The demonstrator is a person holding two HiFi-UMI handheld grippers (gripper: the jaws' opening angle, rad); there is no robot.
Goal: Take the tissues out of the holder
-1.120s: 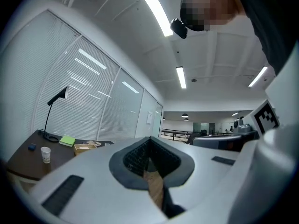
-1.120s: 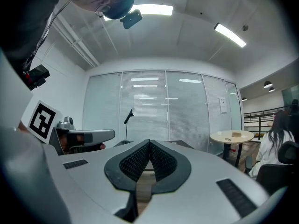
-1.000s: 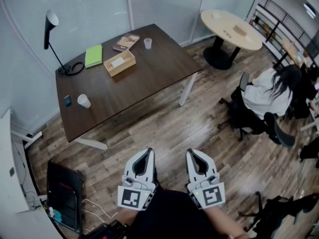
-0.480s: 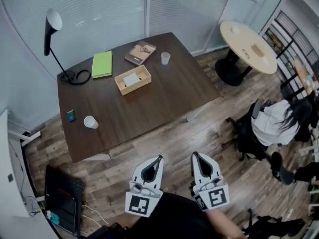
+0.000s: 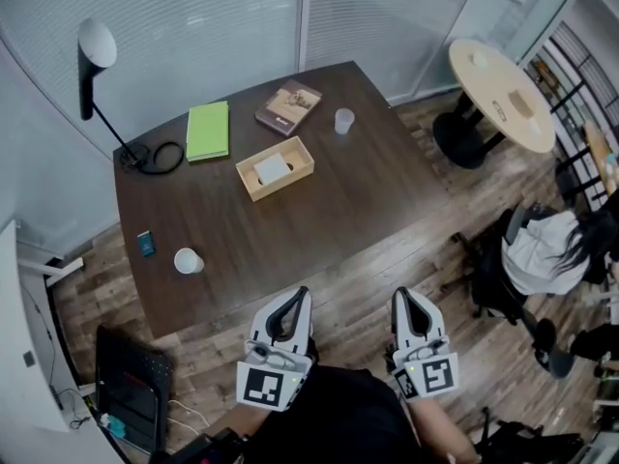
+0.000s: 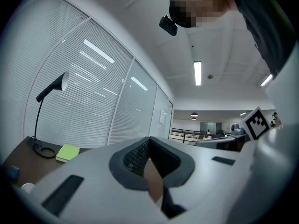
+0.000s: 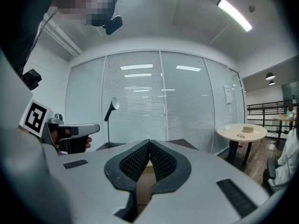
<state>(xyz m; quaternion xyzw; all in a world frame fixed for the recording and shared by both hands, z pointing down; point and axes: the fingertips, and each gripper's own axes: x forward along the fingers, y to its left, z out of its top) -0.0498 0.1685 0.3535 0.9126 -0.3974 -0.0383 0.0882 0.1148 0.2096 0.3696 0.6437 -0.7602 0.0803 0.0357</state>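
the dark bench (image 5: 319,211) carries the wooden holder (image 5: 286,185) near its middle, with white tissues (image 5: 272,168) lying inside. the left tongs (image 5: 295,298) and right tongs (image 5: 404,300) are both pressed together, empty, well short of it. pinching the tissues without steadying the light holder could drag it along.

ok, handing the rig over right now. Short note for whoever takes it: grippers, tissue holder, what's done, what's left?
Left gripper: shut, empty, short of the desk's near edge.
Right gripper: shut, empty, alongside the left.
Tissue holder: wooden box mid-desk, white tissues inside.
Done: nothing; tissues untouched.
Left: reach the holder, open a gripper, grip the tissues, lift them out.
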